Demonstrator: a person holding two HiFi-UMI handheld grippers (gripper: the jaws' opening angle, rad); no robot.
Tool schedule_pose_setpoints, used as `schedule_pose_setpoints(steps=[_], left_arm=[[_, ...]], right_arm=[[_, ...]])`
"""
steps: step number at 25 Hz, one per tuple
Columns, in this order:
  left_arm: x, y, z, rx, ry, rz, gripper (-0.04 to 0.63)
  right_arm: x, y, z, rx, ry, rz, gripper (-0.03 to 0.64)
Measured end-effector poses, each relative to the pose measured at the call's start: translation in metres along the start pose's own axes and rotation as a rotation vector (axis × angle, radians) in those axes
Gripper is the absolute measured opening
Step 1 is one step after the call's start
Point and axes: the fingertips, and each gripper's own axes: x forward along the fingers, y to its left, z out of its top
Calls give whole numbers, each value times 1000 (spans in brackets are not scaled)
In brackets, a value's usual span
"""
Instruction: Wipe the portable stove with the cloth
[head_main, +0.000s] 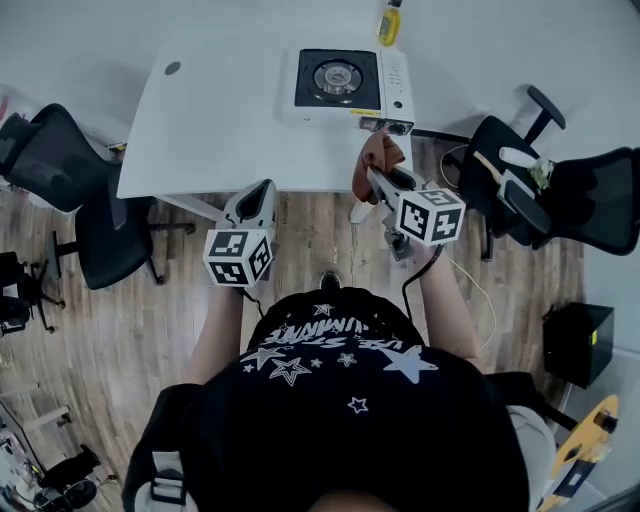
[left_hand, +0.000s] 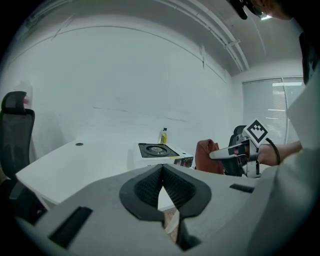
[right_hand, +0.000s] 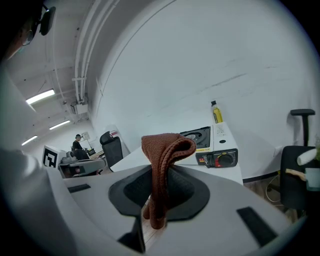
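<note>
The white portable stove (head_main: 345, 86) with its black burner top sits at the far right of the white table (head_main: 210, 120). My right gripper (head_main: 379, 180) hovers off the table's near edge, just short of the stove, shut on a brown cloth (head_main: 378, 156). In the right gripper view the folded cloth (right_hand: 163, 167) stands up between the jaws, with the stove (right_hand: 214, 145) ahead on the right. My left gripper (head_main: 262, 197) is held before the table's near edge, shut and empty. The left gripper view shows the stove (left_hand: 159, 152) and cloth (left_hand: 207, 156) ahead.
A yellow bottle (head_main: 389, 23) stands behind the stove at the table's back edge. Black office chairs stand left (head_main: 70, 170) and right (head_main: 520, 175) of the table. A black box (head_main: 578, 342) rests on the wooden floor at the right. The table's left part is bare.
</note>
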Motion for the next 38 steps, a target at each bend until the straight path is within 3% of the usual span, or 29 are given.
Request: schedule_pose_setpoints(steps=[18,28,38], left_arm=[[72,5,21,21,20,-75,8],[143,62,59,18,4,-93,8],[191,119,87,-6,-12,-112,8]], right_arm=[[27,-34,29,28,-4,-11,64],[94,-67,87,20,-22,-49,64],[173,-60,131,0,-1,-19,64]])
